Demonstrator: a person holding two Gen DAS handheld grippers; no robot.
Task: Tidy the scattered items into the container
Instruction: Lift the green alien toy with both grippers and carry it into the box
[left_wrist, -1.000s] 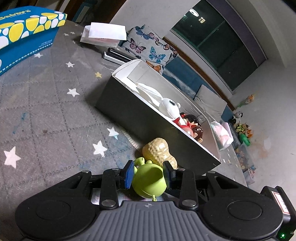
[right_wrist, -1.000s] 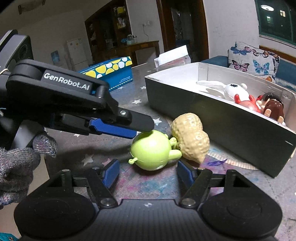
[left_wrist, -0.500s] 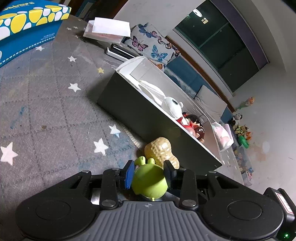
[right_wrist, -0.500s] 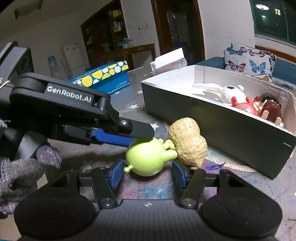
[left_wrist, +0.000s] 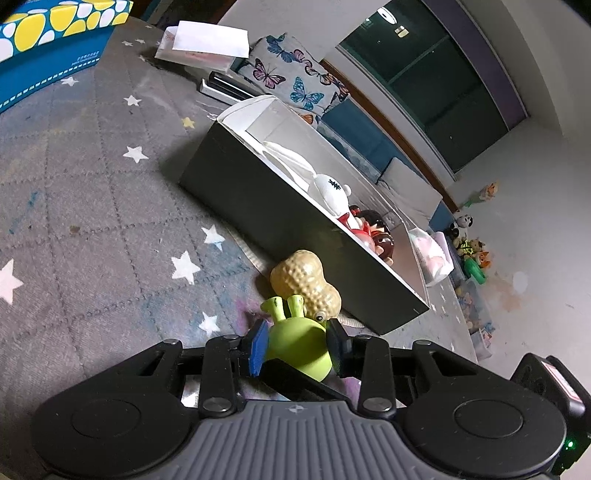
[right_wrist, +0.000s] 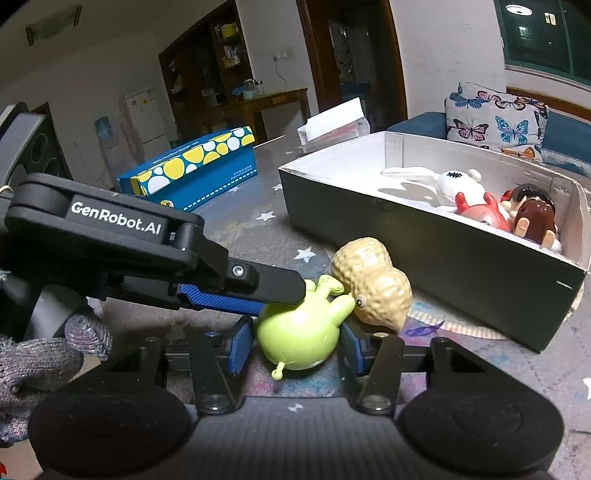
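Grey star-patterned matting (left_wrist: 92, 206) carries the green toy (right_wrist: 299, 338), which lies just in front of the dark box (right_wrist: 424, 254) and touches a peanut-shaped toy (right_wrist: 373, 284). Both grippers angle downward at it: the right gripper (right_wrist: 295, 341) has just been closing and its blue pads now press the toy's sides; the left gripper (left_wrist: 295, 345), held by a gloved hand (right_wrist: 40, 365), also has its pads against it. Inside the box lie a white rabbit figure (right_wrist: 454, 184), a red figure (right_wrist: 480, 214) and a brown-haired doll (right_wrist: 535, 218).
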